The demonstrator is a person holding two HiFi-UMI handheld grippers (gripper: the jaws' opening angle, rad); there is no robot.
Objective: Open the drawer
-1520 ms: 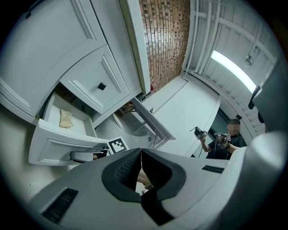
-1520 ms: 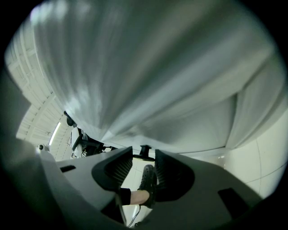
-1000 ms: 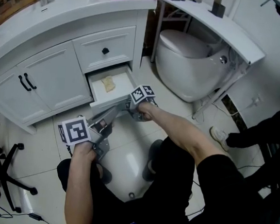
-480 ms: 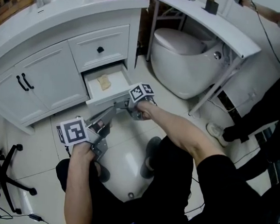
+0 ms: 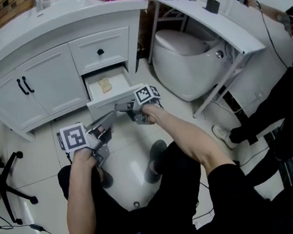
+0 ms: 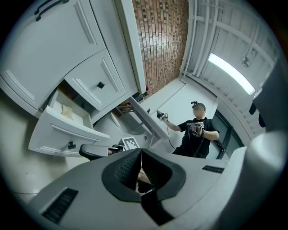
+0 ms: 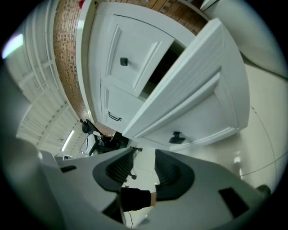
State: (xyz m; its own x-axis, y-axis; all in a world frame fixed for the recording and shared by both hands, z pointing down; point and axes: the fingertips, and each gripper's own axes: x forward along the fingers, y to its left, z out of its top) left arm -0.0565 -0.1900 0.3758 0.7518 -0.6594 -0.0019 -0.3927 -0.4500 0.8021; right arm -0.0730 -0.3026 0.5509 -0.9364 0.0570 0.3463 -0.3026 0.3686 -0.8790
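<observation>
Drawer (image 5: 106, 101) in question is the lower of two in the white vanity (image 5: 48, 75), below the curved counter (image 5: 59, 10). It stands pulled well out over the tiled floor (image 5: 132, 158), its box open to the head view with a small yellowish pad (image 5: 105, 85) lying inside. The upper drawer (image 5: 99, 46) is closed flush. The task looks about done, with perhaps a little travel left on the runners.

The right gripper (image 5: 122, 107) hangs just in front of the drawer's front panel. Its fingers have just been closing, yet the right gripper view shows a narrow gap between them with nothing in it. The black knob (image 7: 176, 136) sits just beyond the tips, untouched. The left gripper (image 5: 109, 120) is held lower and nearer the person, its fingers pressed together on nothing.

The drawer is probably a stiff painted box that slides along one line only. It is lightly loaded, so a modest straight pull should move it, while a skewed pull could bind it. The knob in the middle of the front is the natural hold, though it is small and smooth and the fingers could slip off it. The top edge of the front panel, now exposed, would give a broader purchase
</observation>
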